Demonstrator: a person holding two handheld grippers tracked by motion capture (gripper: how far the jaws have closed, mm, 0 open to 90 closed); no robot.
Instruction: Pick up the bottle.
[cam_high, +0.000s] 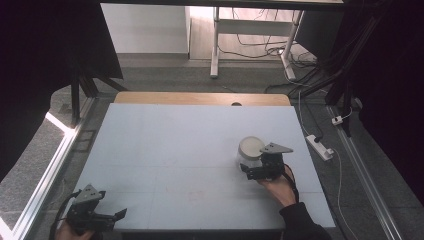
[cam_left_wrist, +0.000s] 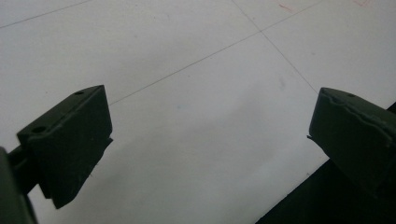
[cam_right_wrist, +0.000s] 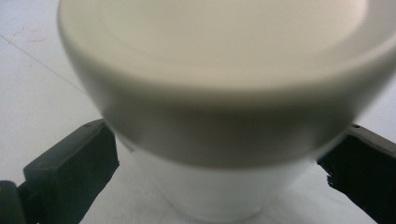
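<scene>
A white cup with a cream lid (cam_high: 250, 148) stands on the pale table (cam_high: 175, 150) at the right of its middle. My right gripper (cam_high: 249, 169), held by a hand, reaches it from the near side. In the right gripper view the cup (cam_right_wrist: 219, 93) looms close and my right gripper (cam_right_wrist: 219, 163) is open, one jaw at each side of the cup's lower wall with a thin gap showing. My left gripper (cam_high: 118, 216) rests at the table's near left corner, open over bare surface (cam_left_wrist: 210, 116).
A wooden table edge (cam_high: 200, 98) runs along the far side. A power strip (cam_high: 320, 146) and cables lie on the floor to the right. White desk legs (cam_high: 215, 45) stand beyond the table, dark curtains at both sides.
</scene>
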